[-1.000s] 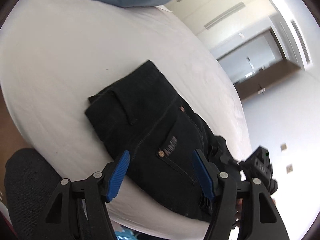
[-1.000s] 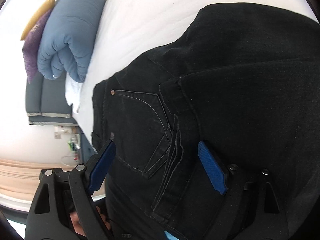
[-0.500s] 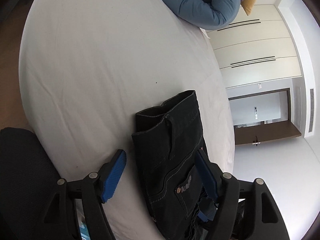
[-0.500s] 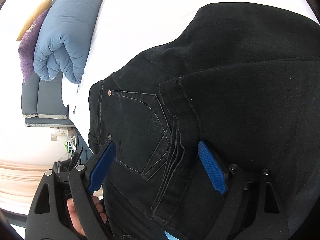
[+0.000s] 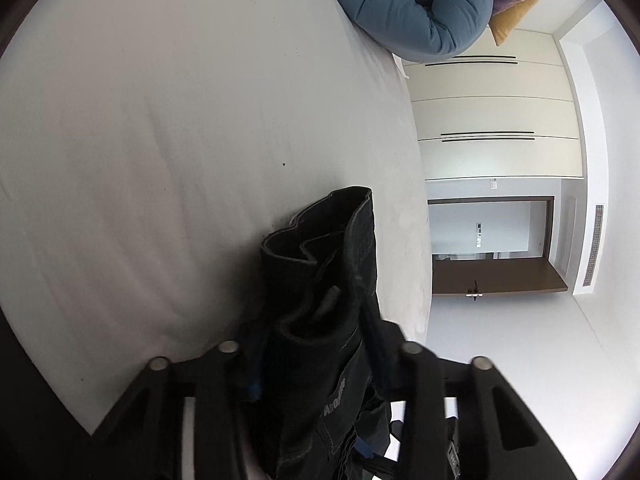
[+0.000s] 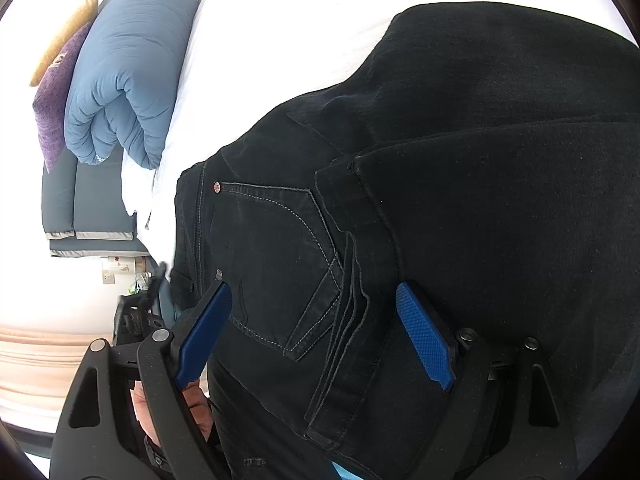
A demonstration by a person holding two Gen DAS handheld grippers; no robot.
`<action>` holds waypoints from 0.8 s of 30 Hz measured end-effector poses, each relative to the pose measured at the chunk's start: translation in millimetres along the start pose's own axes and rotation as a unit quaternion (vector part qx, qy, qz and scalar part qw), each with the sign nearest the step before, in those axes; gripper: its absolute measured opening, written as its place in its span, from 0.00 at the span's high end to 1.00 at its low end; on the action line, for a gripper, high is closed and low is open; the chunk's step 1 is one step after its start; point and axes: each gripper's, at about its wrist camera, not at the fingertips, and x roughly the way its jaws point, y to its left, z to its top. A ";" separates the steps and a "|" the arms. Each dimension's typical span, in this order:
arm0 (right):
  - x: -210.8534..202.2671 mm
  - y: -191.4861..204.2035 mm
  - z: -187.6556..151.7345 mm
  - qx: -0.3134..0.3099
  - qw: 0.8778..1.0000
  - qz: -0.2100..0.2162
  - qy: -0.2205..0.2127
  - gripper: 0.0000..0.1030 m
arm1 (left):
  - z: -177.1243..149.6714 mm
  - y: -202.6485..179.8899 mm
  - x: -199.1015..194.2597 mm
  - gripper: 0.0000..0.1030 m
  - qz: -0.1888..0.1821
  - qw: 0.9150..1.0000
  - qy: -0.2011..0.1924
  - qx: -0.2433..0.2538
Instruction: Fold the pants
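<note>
Pants [image 5: 320,280], black, folded on white bed [image 5: 160,140], bunched edge rising at lower centre of left view, left gripper [image 5: 316,364] jaws just closing, clamped on that fold, right gripper [image 6: 316,336] jaws spread wide over pocket area, lower centre of right view, blue duvet [image 6: 128,80] upper left.

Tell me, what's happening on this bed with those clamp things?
A person is folding black jeans on a white bed, working with a pair of tongs in each hand. The left tongs have just been closing and now pinch a bunched edge of the folded jeans. The right tongs hover open over the back pocket, gripping nothing. A rolled blue duvet lies at the far end.
</note>
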 end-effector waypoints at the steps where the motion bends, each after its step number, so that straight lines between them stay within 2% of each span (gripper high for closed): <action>1: -0.1 0.1 0.3 0.002 1.000 -0.002 0.001 0.18 | -0.3 -0.2 -0.6 0.79 0.000 1.000 -0.001 0.001; 6: -0.1 2.4 0.4 0.004 1.000 -0.017 0.003 0.18 | -5.7 -14.4 -8.7 0.84 -0.001 0.999 -0.009 0.031; 13: 0.2 0.9 -1.1 0.007 1.000 -0.019 -0.001 0.17 | -27.8 -67.4 -15.3 0.85 0.001 0.991 -0.018 0.132; 19: 0.1 -3.2 -4.3 0.005 1.000 -0.010 -0.008 0.13 | -52.1 -111.1 -13.1 0.85 0.003 0.976 -0.010 0.216; 24: -2.3 -1.8 -6.7 -0.002 1.000 0.006 -0.015 0.04 | -84.1 -150.2 -3.7 0.85 0.003 0.958 0.006 0.287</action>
